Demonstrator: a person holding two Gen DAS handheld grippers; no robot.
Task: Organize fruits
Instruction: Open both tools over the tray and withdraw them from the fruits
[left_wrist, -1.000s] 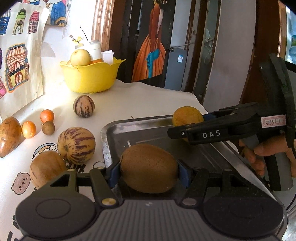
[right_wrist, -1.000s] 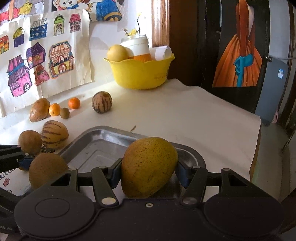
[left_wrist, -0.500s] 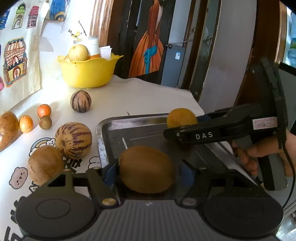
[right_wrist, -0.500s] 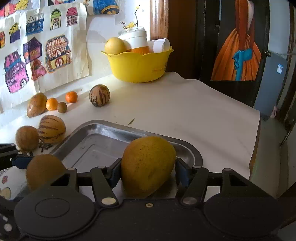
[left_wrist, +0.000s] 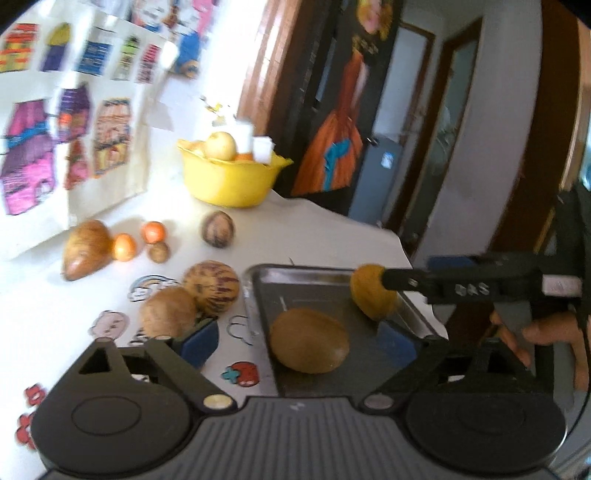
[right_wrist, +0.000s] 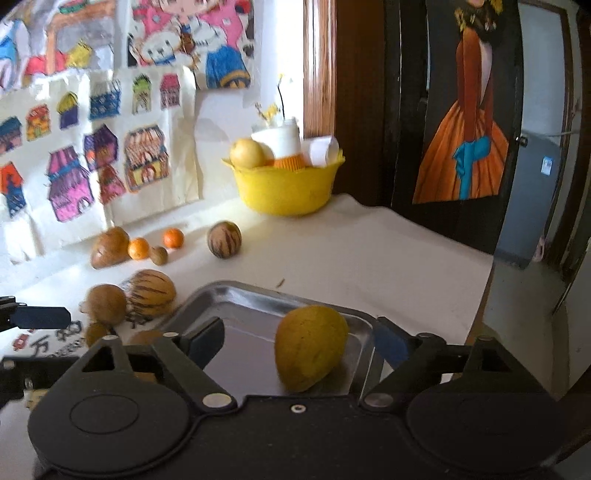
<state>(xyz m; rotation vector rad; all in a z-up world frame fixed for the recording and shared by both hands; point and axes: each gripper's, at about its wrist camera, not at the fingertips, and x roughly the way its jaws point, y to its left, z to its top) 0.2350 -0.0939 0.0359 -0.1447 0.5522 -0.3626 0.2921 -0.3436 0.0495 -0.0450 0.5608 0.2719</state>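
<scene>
A white-covered table (right_wrist: 388, 258) is seen carrying everything else, with cartoon stickers printed along its near left part. On it, near the front right edge, a metal tray (left_wrist: 306, 275) is set, its rim showing on all sides. Toward the back, beside the wall drawings, a yellow bowl (right_wrist: 284, 188) is placed, with a pale round fruit and white cups held in it. The left gripper (left_wrist: 299, 341) is held over the near end of the tray with its jaws spread wide and nothing gripped; the brown kiwi-like fruit (left_wrist: 308, 345) is seen lying on the tray floor between the blue pads, apart from both. The right gripper (right_wrist: 299, 341) is likewise spread wide and empty, and the yellow mango-like fruit (right_wrist: 310, 352) is seen resting in the tray near its far right corner, clear of both pads. Just left of the tray, a striped melon (left_wrist: 211, 288) and a brown round fruit (left_wrist: 169, 312) are found touching each other. Farther back, another striped melon (right_wrist: 224, 239) stands alone, and a brown pear-shaped fruit (right_wrist: 109, 246), two small oranges (right_wrist: 155, 243) and a small brown fruit are grouped near the wall.
</scene>
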